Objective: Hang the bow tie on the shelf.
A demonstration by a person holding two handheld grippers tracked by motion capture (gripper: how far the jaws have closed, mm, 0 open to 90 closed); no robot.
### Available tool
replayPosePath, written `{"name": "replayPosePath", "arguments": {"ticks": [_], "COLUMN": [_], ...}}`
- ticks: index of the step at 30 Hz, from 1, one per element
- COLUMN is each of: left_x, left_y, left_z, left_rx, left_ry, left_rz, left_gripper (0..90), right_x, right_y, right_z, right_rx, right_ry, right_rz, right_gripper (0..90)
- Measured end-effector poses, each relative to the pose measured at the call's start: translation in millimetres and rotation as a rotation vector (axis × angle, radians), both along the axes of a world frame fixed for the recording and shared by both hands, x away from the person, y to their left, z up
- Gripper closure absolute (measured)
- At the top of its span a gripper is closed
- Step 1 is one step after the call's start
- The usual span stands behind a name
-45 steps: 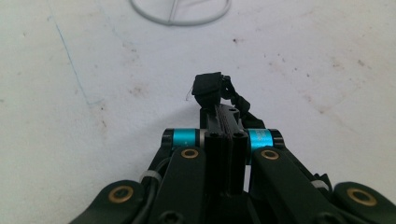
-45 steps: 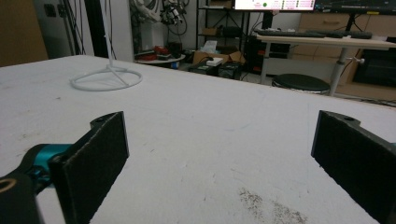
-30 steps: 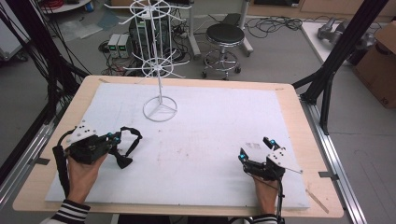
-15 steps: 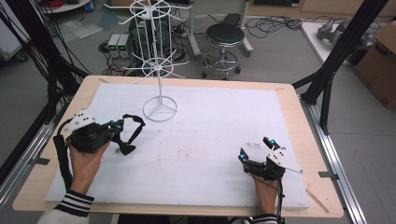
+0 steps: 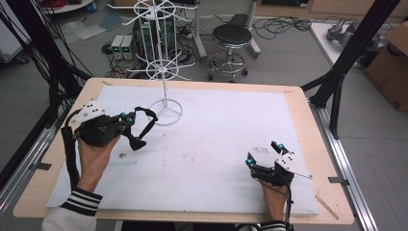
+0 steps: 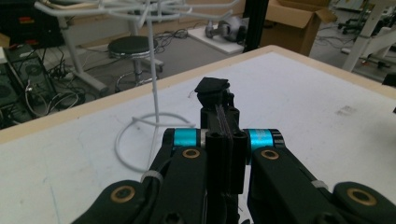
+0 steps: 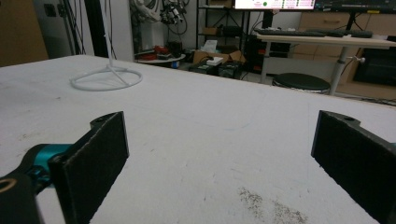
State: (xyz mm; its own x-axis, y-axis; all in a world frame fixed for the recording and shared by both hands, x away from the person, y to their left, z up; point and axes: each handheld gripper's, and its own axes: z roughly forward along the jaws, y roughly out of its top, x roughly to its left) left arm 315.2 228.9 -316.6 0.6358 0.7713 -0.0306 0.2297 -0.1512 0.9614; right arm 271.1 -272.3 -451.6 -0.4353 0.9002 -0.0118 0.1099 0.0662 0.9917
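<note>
My left gripper (image 5: 129,118) hovers over the left part of the white mat, shut on a black strap (image 5: 143,126). The strap curls into a loop that hangs from the jaws toward the stand. In the left gripper view the jaws are pressed together on the thin strap (image 6: 219,122), and its black end tab (image 6: 212,87) sticks out past the left gripper (image 6: 219,112). A white wire display stand (image 5: 164,72) rises just beyond, its ring base (image 5: 166,112) on the mat. My right gripper (image 5: 266,154) rests at the mat's near right, open, with nothing between the pads of the right gripper (image 7: 219,154).
The white mat (image 5: 216,130) covers a wooden table (image 5: 308,120). Black frame posts (image 5: 346,62) stand at the right and left edges. A stool (image 5: 232,36) and cables lie on the floor behind the table. Dark specks (image 7: 266,205) mark the mat near the right gripper.
My left gripper has lifted and moved away from the person and to the right, toward the stand's base, carrying the strap. The right gripper has stayed put.
</note>
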Motion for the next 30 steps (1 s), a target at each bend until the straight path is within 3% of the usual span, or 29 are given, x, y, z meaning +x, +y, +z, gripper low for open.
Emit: {"name": "replayPosePath", "arguments": {"ticks": [9,24,30], "left_x": [10.8,28.6,40.3], "left_y": [-18.0,-43.2,-51.4], "left_z": [12.5,28.5,31.4], "left_rx": [-0.025,-0.028,-0.024], "left_ry": [-0.044,-0.080,-0.084], "left_rz": [-0.061,-0.085,-0.070], "left_gripper": [89.1,89.1,89.1], "right_x": [0.0,0.0,0.2], "right_y": [-0.1,-0.5,-0.9], "right_z": [0.0,0.1,0.0], "right_rx": [0.000,0.006,0.004], "right_ry": [0.000,0.004,-0.001], "right_rz": [0.000,0.000,0.000], "right_gripper": [2.9,2.9,2.9]}}
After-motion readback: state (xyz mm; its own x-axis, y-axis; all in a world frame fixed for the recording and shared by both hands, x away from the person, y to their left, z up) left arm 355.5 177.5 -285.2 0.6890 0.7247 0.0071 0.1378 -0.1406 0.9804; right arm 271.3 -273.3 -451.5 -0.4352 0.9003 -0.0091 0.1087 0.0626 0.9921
